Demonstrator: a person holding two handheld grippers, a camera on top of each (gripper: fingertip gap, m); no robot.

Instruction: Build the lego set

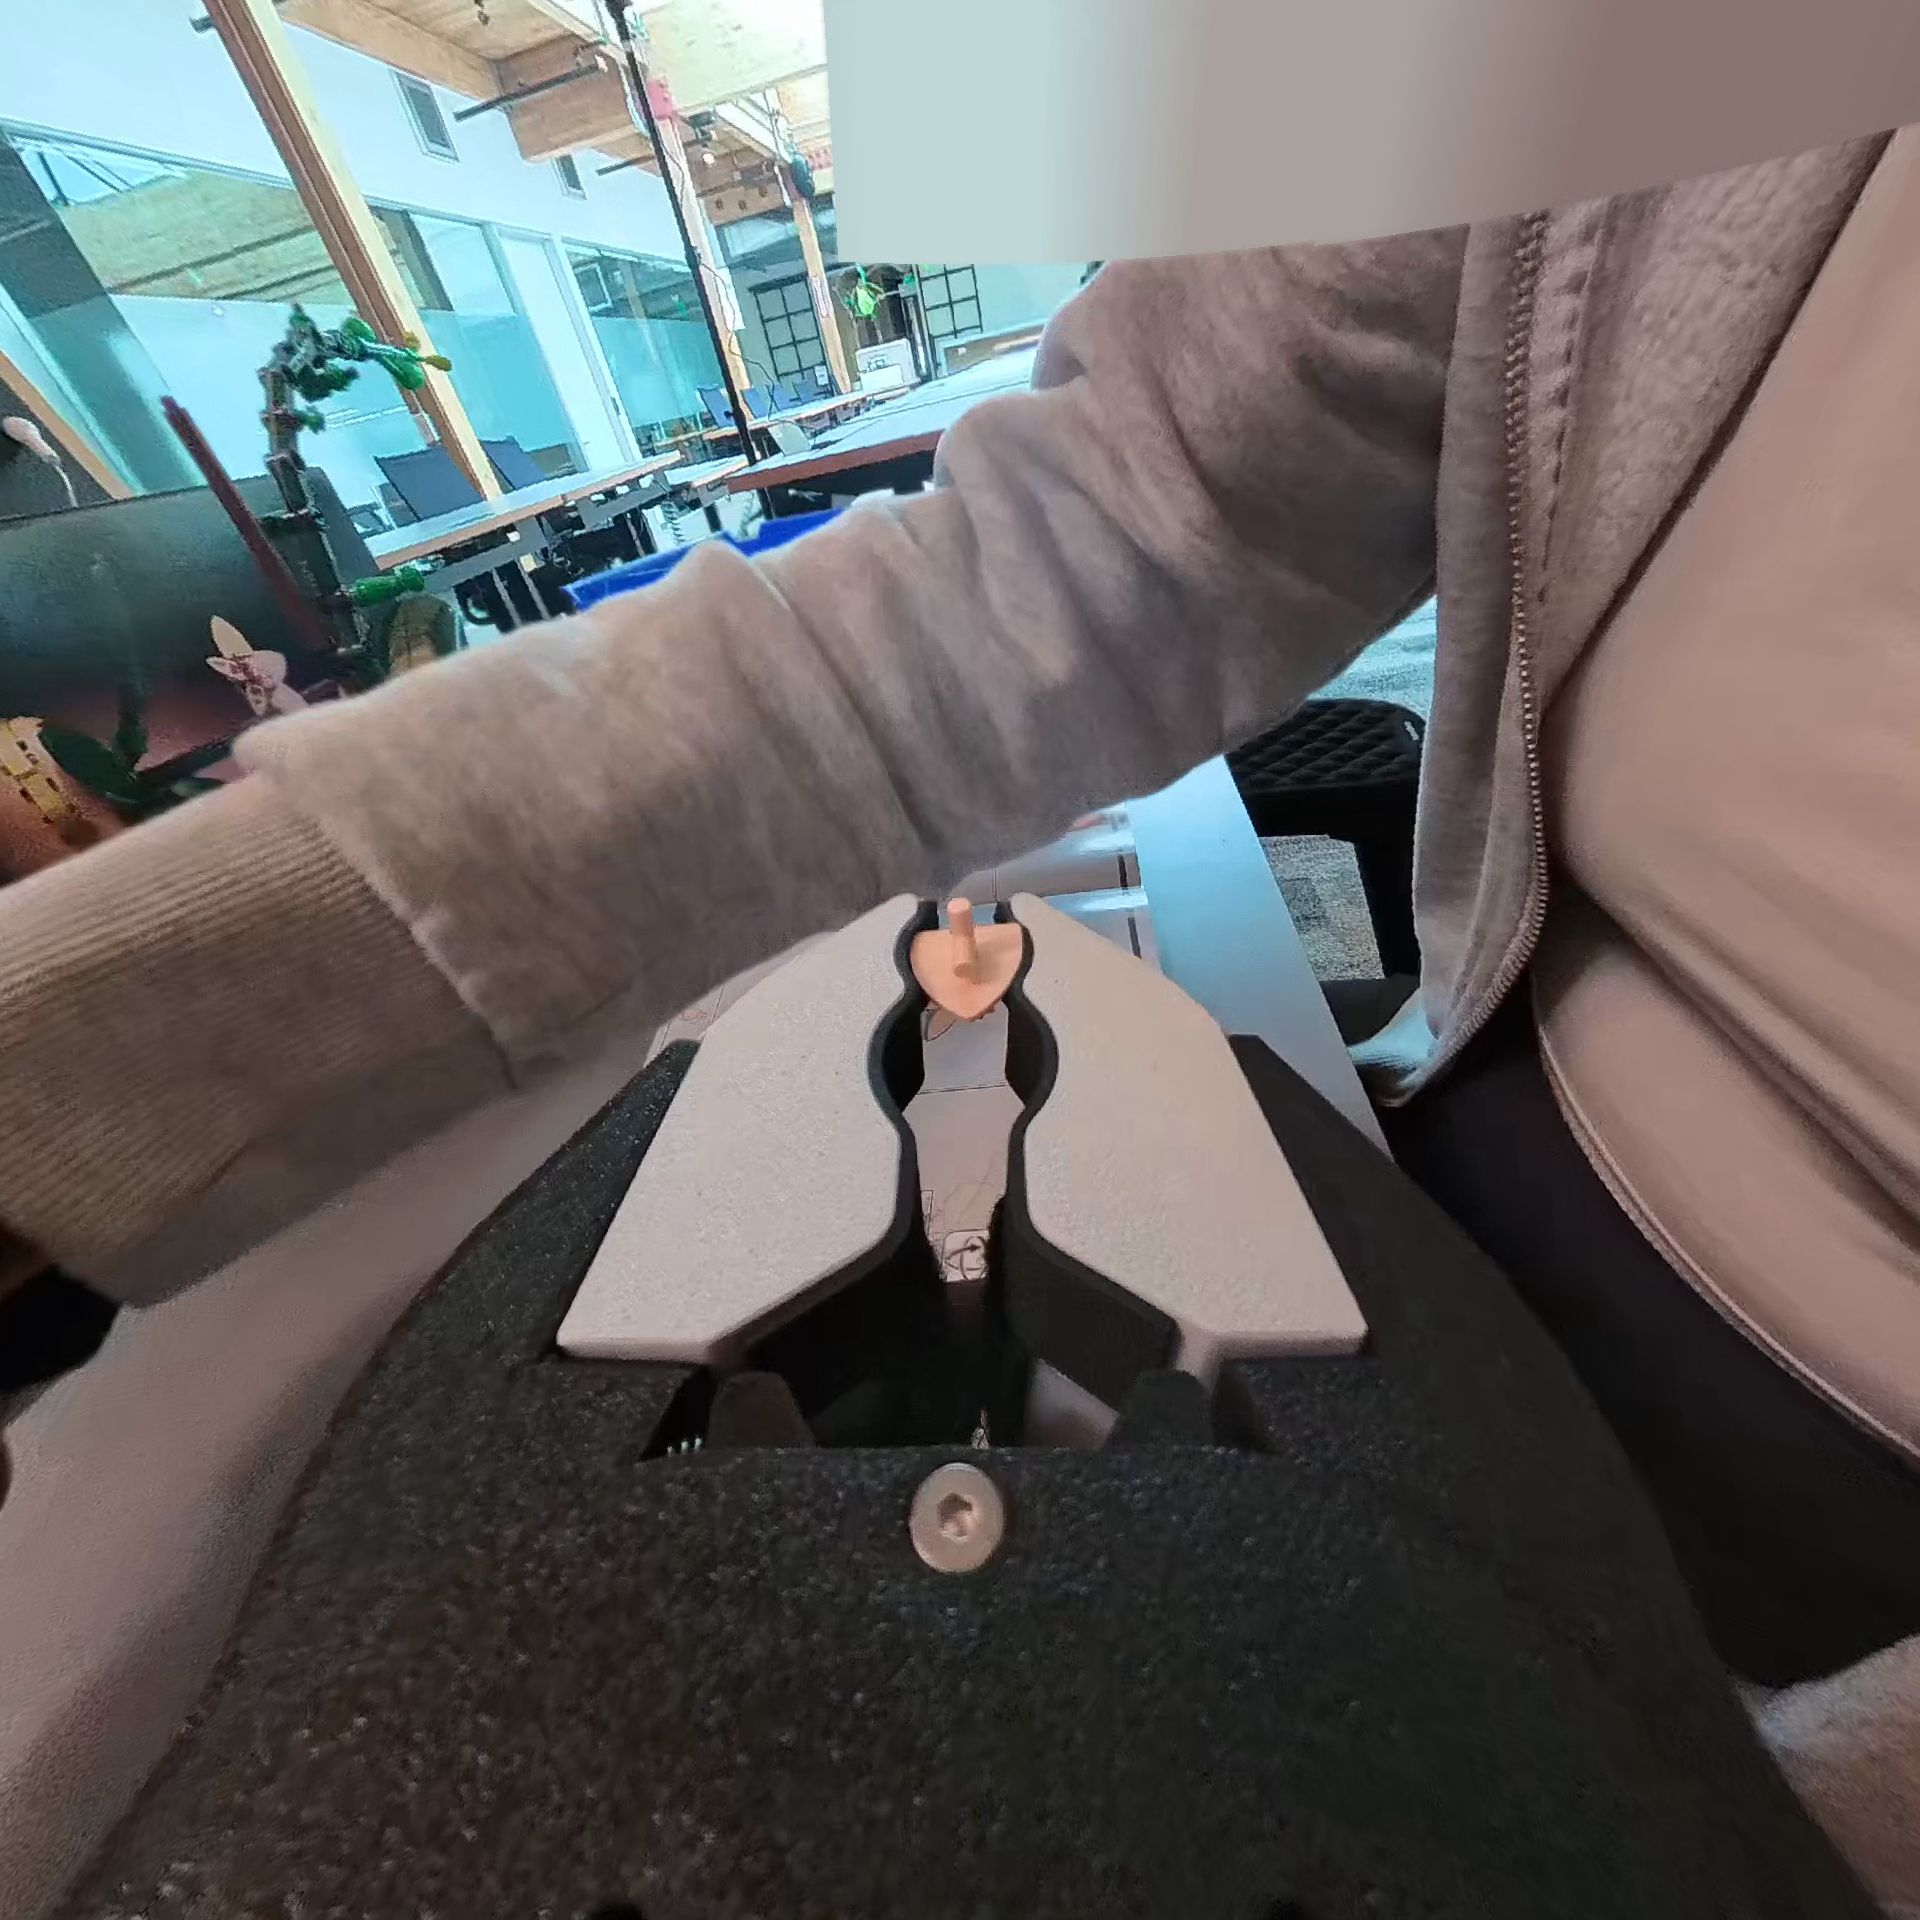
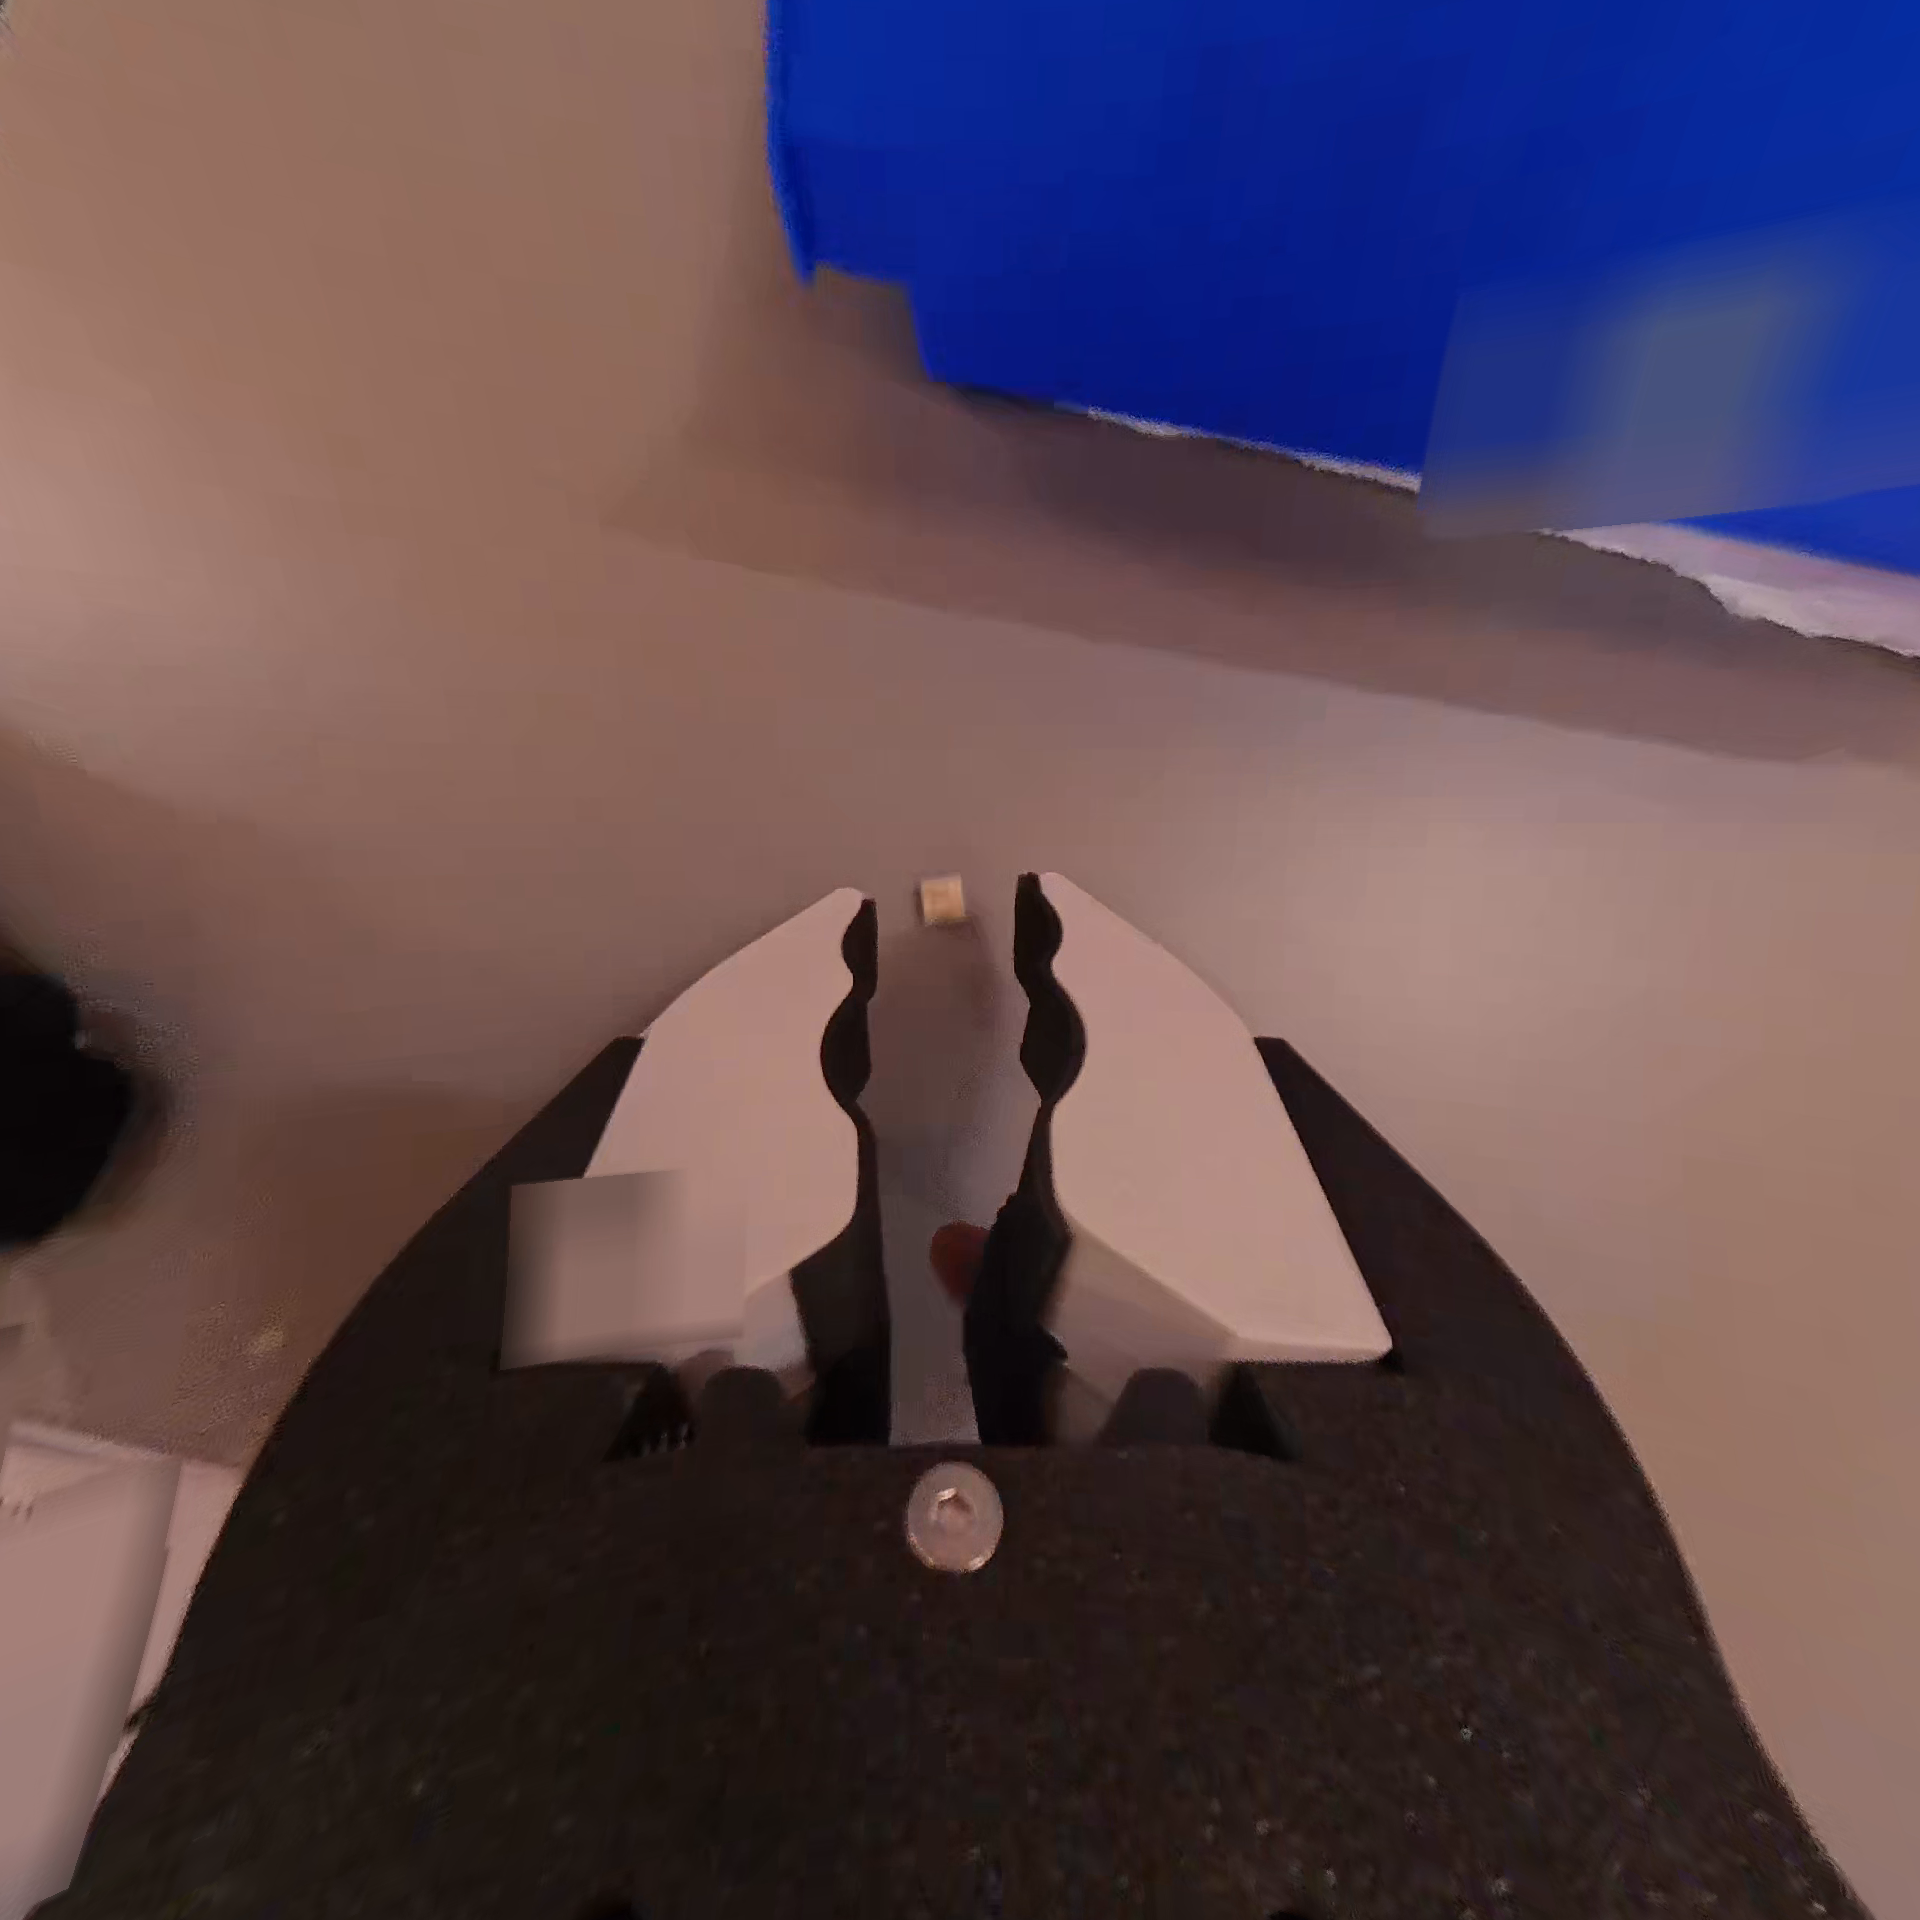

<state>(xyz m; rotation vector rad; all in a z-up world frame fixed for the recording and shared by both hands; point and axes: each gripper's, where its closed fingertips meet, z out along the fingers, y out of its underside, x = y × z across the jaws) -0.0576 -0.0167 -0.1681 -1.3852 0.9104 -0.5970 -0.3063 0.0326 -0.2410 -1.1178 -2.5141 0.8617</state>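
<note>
My left gripper (image 1: pixel 961 920) is shut on a small pale pink petal piece (image 1: pixel 961 971) with a thin peg standing up from it, held at the fingertips above the table edge. A partly built lego plant (image 1: pixel 301 457) with a brown stem, green shoots and a pink-white flower stands at the far left. My right gripper (image 2: pixel 940 904) is open, low over a tan surface, with a tiny pale square brick (image 2: pixel 942 899) lying between its fingertips. A small dark red piece (image 2: pixel 954 1252) lies under the fingers near their base. The right wrist view is blurred.
A person's grey sleeved arm (image 1: pixel 727 748) crosses the left wrist view just beyond my left fingertips, and the torso fills the right side. The white table edge (image 1: pixel 1216 894) shows beyond. A large blue container (image 2: pixel 1299 208) stands behind the right gripper.
</note>
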